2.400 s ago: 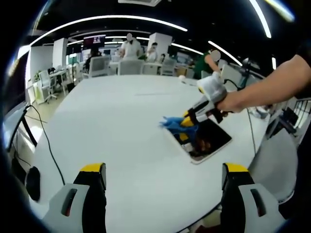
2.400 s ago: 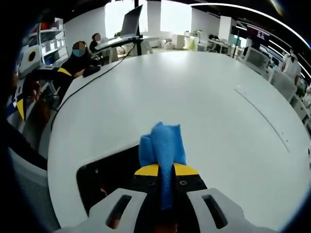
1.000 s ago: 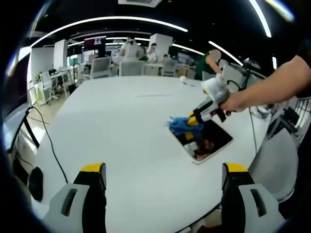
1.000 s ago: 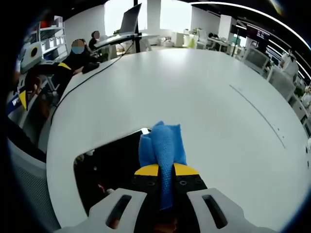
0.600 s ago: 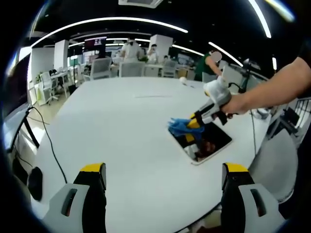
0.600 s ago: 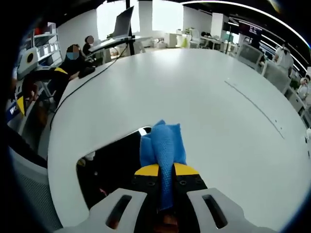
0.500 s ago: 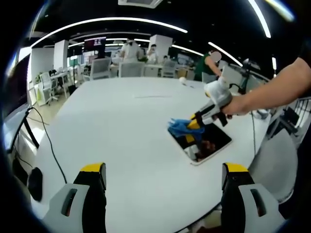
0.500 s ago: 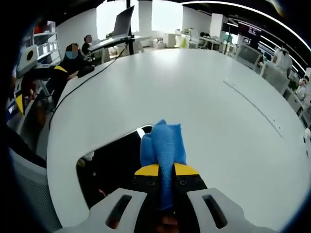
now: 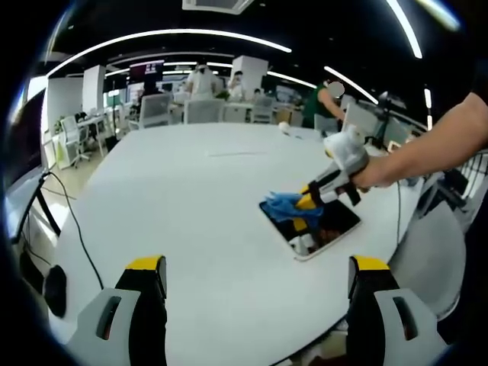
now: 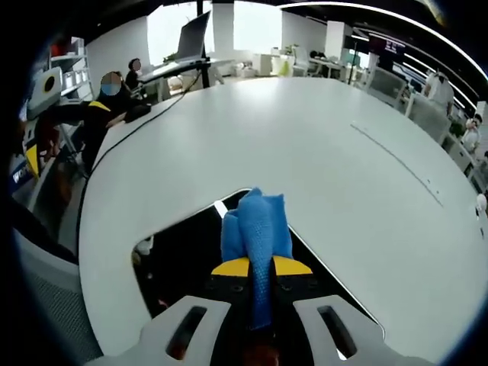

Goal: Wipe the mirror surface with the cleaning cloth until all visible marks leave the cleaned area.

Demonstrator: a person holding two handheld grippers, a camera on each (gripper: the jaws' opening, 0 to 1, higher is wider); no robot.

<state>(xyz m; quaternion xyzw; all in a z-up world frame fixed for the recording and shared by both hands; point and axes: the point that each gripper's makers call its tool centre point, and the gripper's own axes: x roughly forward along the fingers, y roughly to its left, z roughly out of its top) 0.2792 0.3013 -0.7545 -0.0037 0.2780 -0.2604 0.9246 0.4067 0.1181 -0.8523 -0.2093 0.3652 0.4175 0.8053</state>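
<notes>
right gripper [image 10: 258,268] pinching the blue cloth [image 10: 256,223] on the mirror [image 10: 191,252]
mirror lies flat on the white table [image 9: 191,198], at 3 o'clock in the left gripper view; left gripper [image 9: 258,268] jaws spread wide, holding nothing.

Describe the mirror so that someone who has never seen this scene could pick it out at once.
Start at the big white table and go to its edge nearest the person's outstretched arm. The mirror lies flat there, a rounded rectangle with a pale rim and a dark reflecting face. The right gripper presses a blue cloth onto one end of it.
</notes>
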